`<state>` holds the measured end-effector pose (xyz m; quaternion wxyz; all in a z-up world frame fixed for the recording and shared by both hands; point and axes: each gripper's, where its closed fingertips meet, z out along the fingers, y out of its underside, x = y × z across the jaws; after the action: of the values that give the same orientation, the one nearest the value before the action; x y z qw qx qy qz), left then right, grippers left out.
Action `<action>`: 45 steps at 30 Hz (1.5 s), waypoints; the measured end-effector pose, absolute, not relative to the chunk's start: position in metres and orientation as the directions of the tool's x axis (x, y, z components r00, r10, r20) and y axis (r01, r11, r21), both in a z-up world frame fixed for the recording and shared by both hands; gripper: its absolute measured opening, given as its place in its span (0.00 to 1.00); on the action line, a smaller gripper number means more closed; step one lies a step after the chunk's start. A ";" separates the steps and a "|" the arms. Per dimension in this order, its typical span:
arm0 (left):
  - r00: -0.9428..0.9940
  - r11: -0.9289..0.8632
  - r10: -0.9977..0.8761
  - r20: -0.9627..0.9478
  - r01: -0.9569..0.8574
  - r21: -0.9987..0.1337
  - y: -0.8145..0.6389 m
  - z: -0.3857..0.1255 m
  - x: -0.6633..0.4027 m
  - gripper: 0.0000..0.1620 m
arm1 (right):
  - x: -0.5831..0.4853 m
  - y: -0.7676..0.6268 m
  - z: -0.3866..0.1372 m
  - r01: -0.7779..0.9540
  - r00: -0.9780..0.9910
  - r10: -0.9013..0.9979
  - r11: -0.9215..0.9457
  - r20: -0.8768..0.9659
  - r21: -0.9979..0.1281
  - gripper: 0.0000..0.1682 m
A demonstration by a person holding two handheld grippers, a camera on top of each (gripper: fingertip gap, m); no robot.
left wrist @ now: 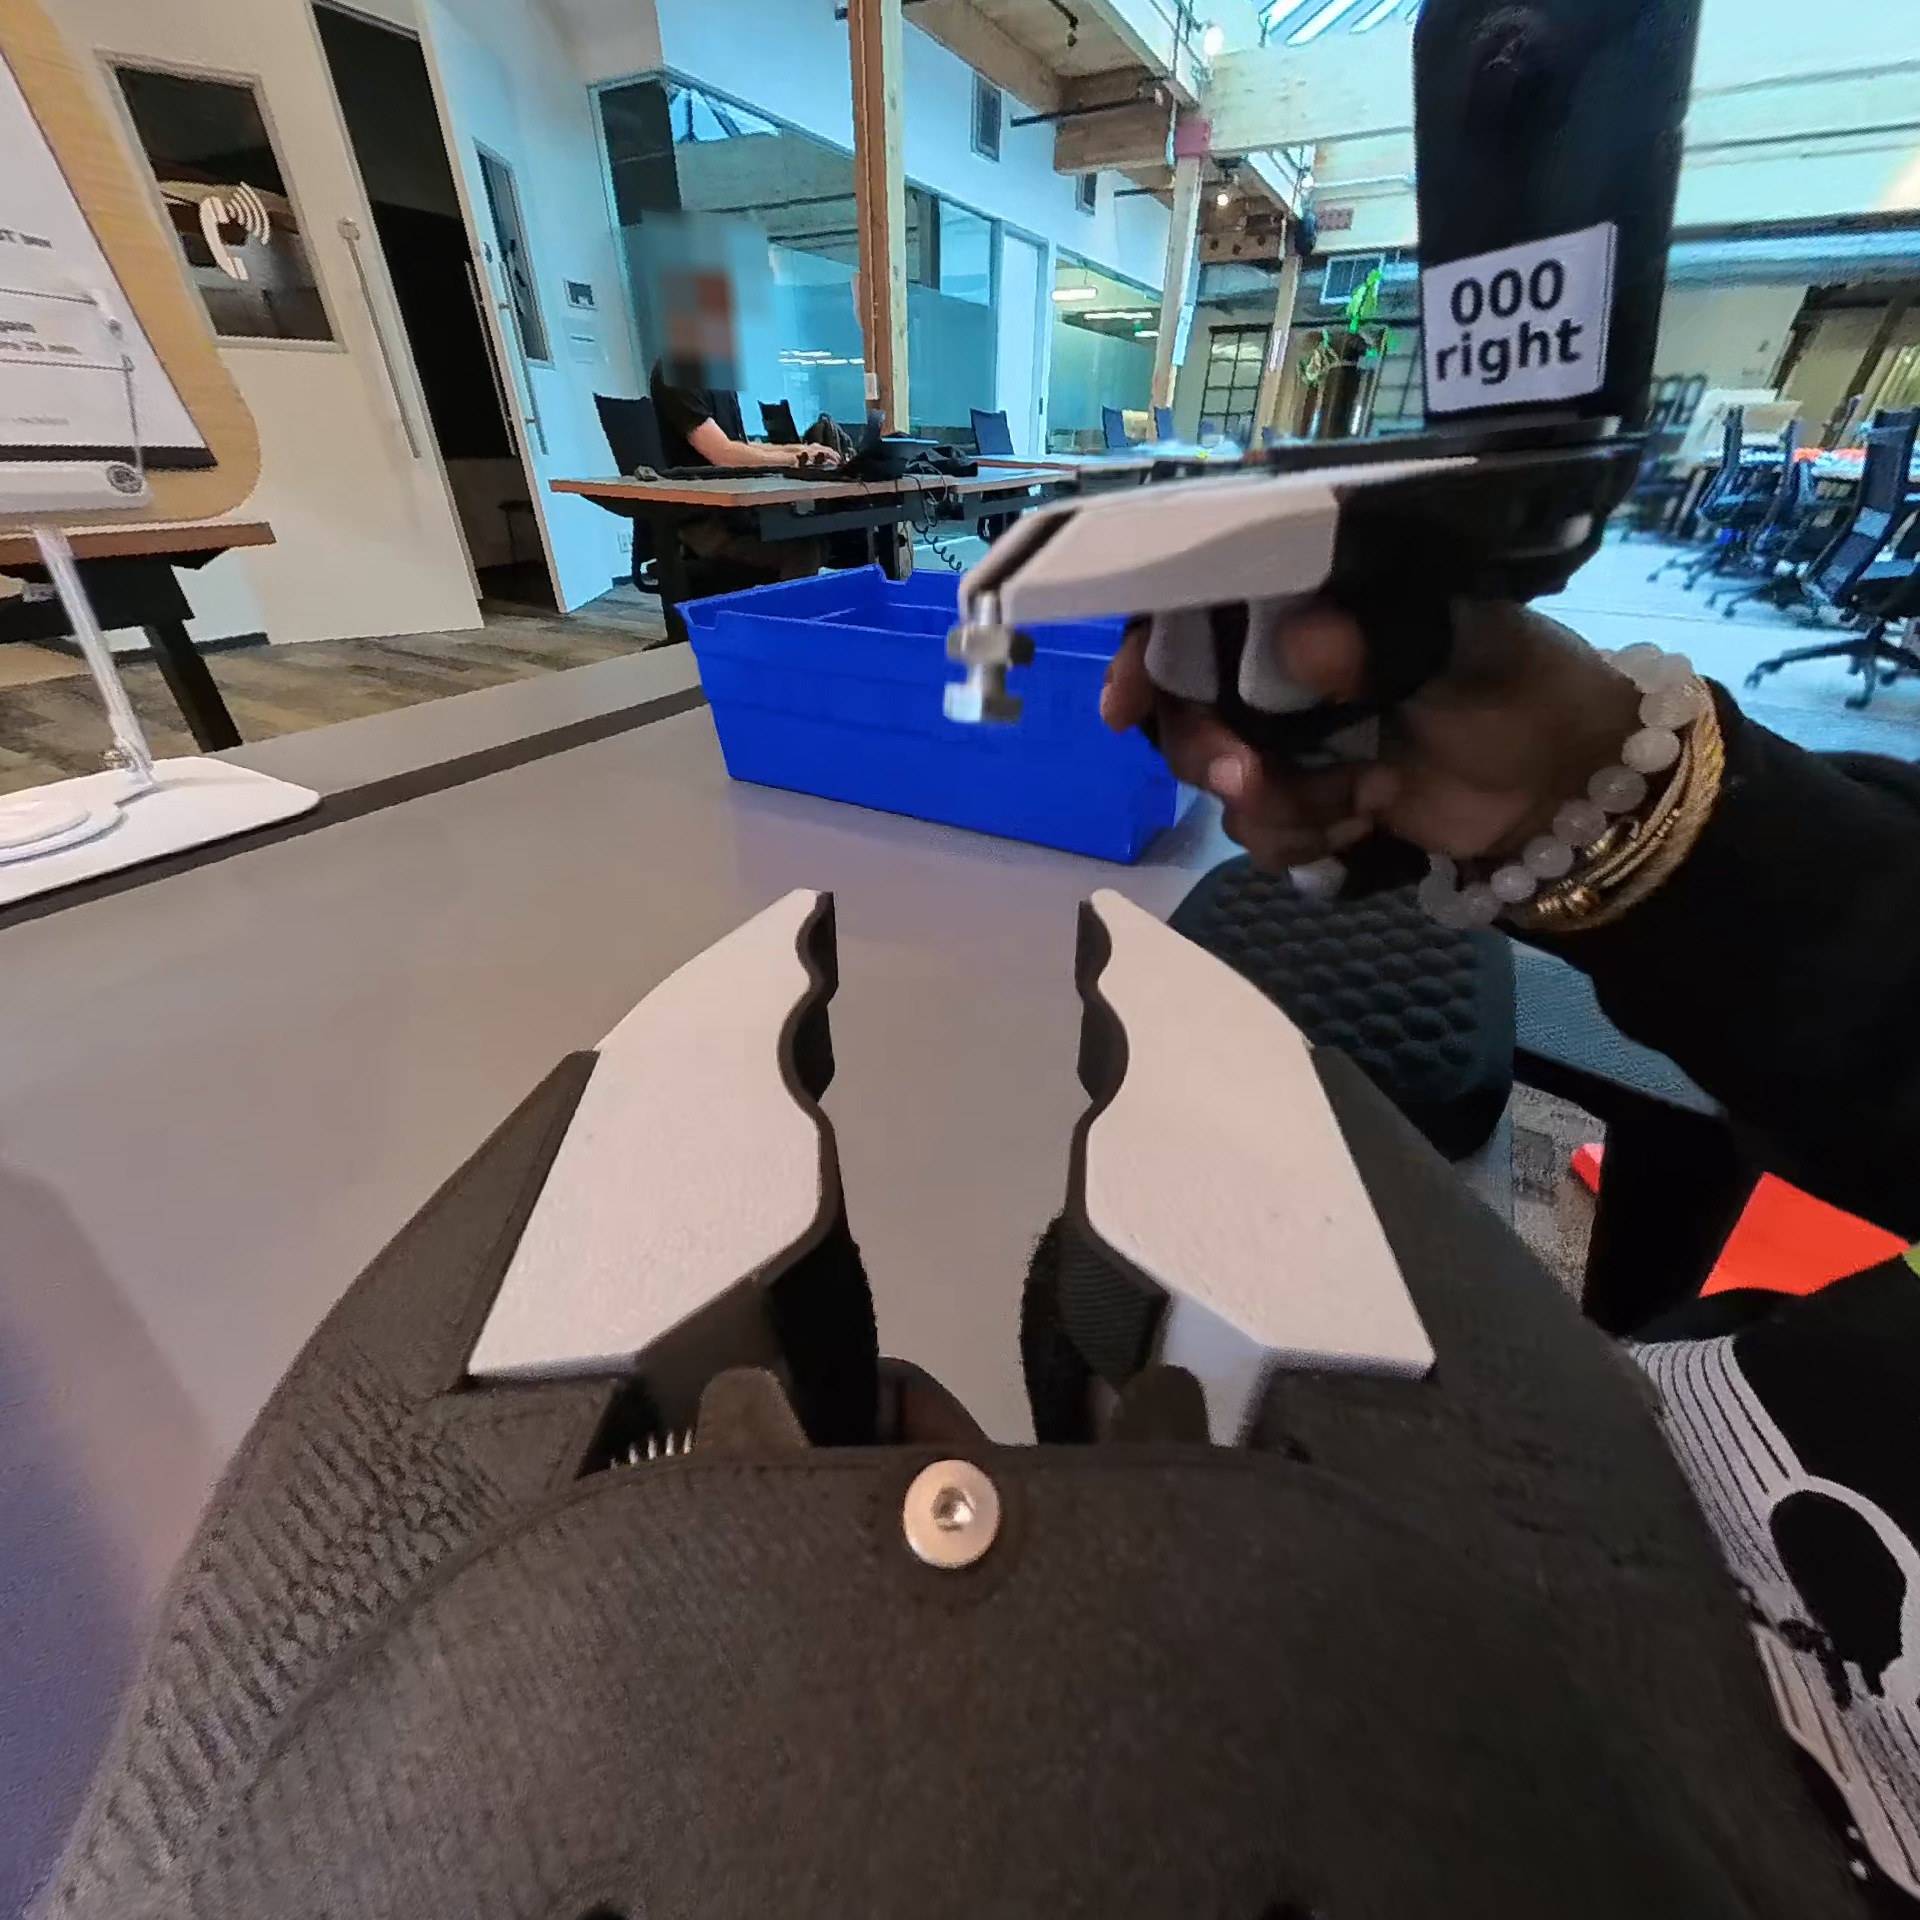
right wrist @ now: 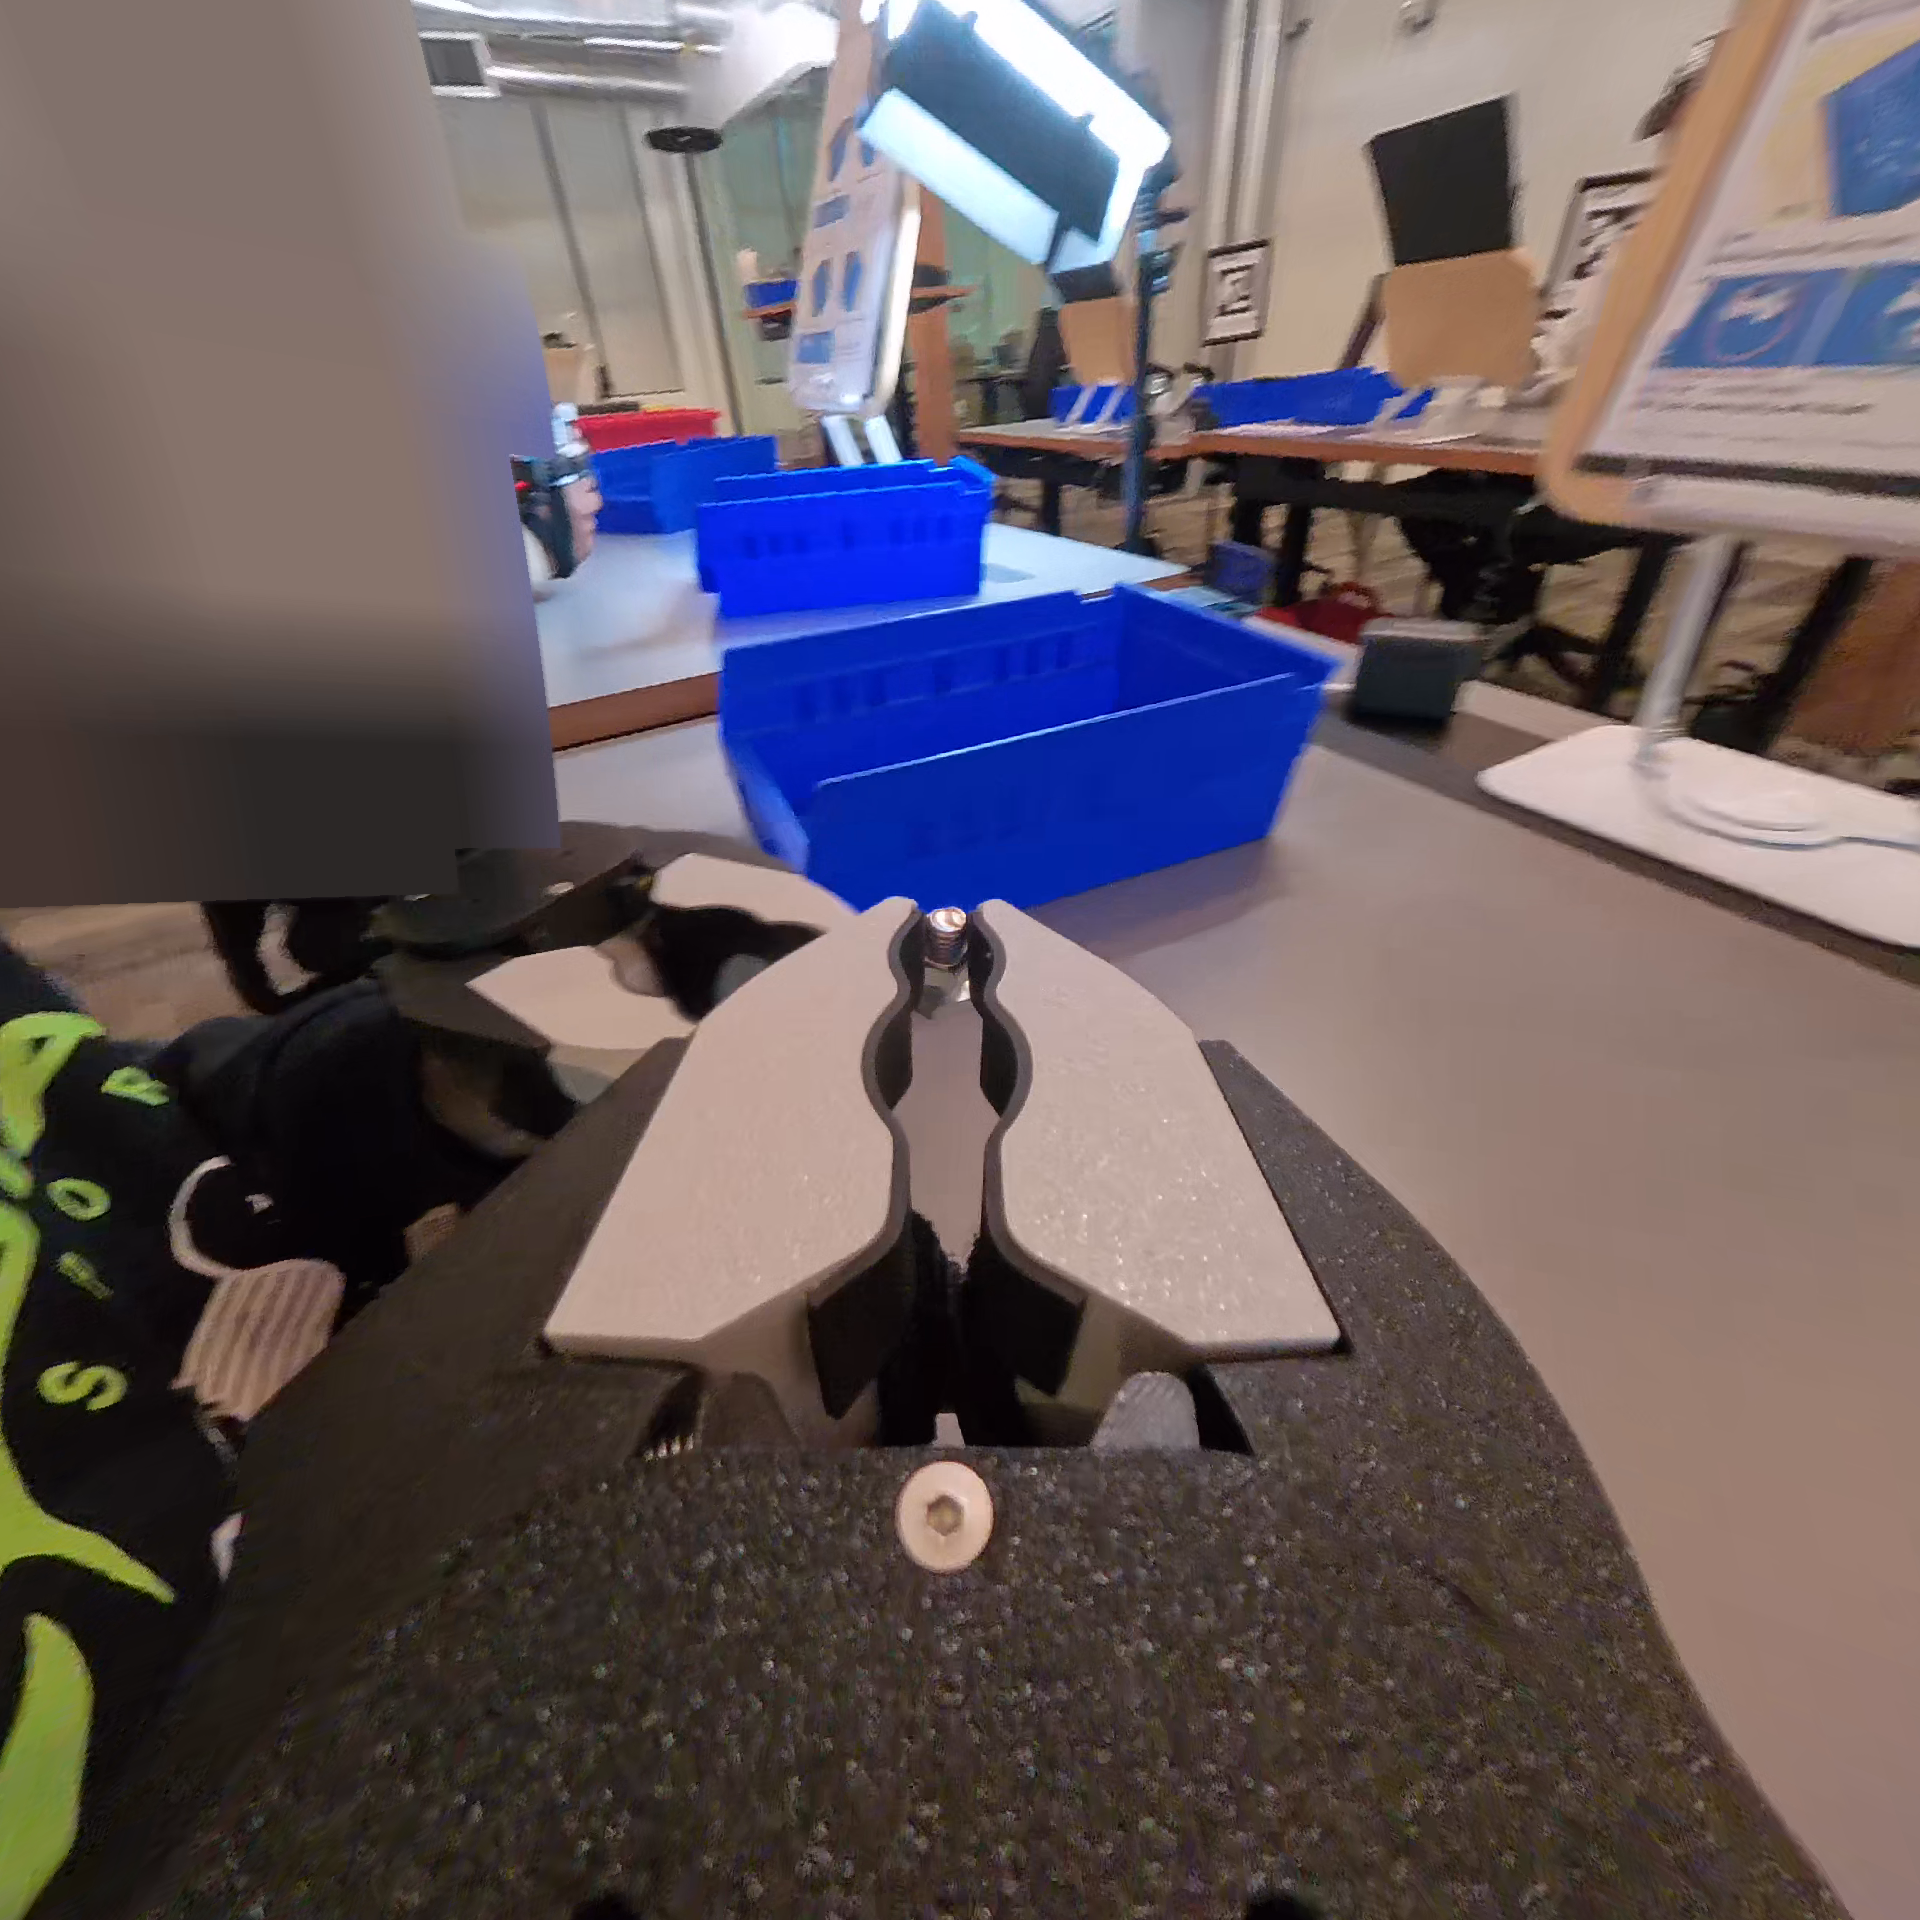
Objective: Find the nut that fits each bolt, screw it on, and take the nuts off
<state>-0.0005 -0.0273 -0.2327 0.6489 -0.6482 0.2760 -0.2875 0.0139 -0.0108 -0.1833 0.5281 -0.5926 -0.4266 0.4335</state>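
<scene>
Spreading across the lower half of both views, the grey table (left wrist: 436,935) is the broadest surface, its far edge running from nine o'clock toward the centre in the left wrist view, with bare top between the tools and the blue bin (left wrist: 883,748). That bin sits at about twelve o'clock from the left gripper (left wrist: 956,935) and, in the right wrist view, just beyond the right gripper's tips, slightly toward one o'clock (right wrist: 1029,748). A white stand base (right wrist: 1704,821) lies near the table edge at two o'clock there, well apart from the bin. The person's hand (left wrist: 1382,748) wraps the right gripper (left wrist: 982,613) from three o'clock, the wrist bearing a bead bracelet (left wrist: 1621,800), and holds the tool level above the table with its fingers aimed toward nine o'clock. The left gripper stands with jaws apart, nothing between them, only table visible in the gap. The right gripper's jaws are clamped on a small silver bolt (right wrist: 943,961) at their very tips; a nut (left wrist: 982,701) hangs on it below the fingers, clear of the table and in front of the bin wall.
</scene>
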 end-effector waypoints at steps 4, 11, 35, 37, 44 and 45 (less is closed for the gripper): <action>0.685 -0.006 -0.728 0.031 0.038 -0.999 -0.027 -0.231 -0.003 0.28 | 0.065 0.043 -0.163 0.076 0.459 0.888 -0.044 -0.004 -0.996 0.05; 0.692 -0.017 -0.721 0.048 0.051 -0.999 -0.025 -0.231 -0.005 0.27 | 0.195 0.172 -0.173 0.253 0.820 0.559 -0.157 0.125 -0.955 0.05; 0.690 -0.045 -0.715 0.109 0.110 -0.993 -0.020 -0.229 -0.009 0.27 | 0.265 0.287 -0.320 0.319 0.913 0.402 -0.608 0.065 -0.727 0.09; 0.691 -0.045 -0.715 0.110 0.112 -0.993 -0.020 -0.229 -0.009 0.27 | 0.264 0.284 -0.306 0.302 0.917 0.394 -0.574 0.067 -0.761 0.12; 0.686 -0.049 -0.718 0.118 0.120 -0.992 -0.020 -0.228 -0.010 0.27 | 0.221 0.221 -0.190 0.146 0.893 0.449 -0.218 0.034 -0.965 0.24; 0.686 -0.048 -0.718 0.117 0.119 -0.992 -0.020 -0.228 -0.010 0.27 | 0.209 0.204 -0.175 0.129 0.876 0.480 -0.154 0.040 -0.980 0.26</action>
<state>-0.0097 -0.0204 -0.2282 0.6500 -0.6486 0.2309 -0.3218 0.2092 0.2039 -0.1753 0.6176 -0.7461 -0.2040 0.1422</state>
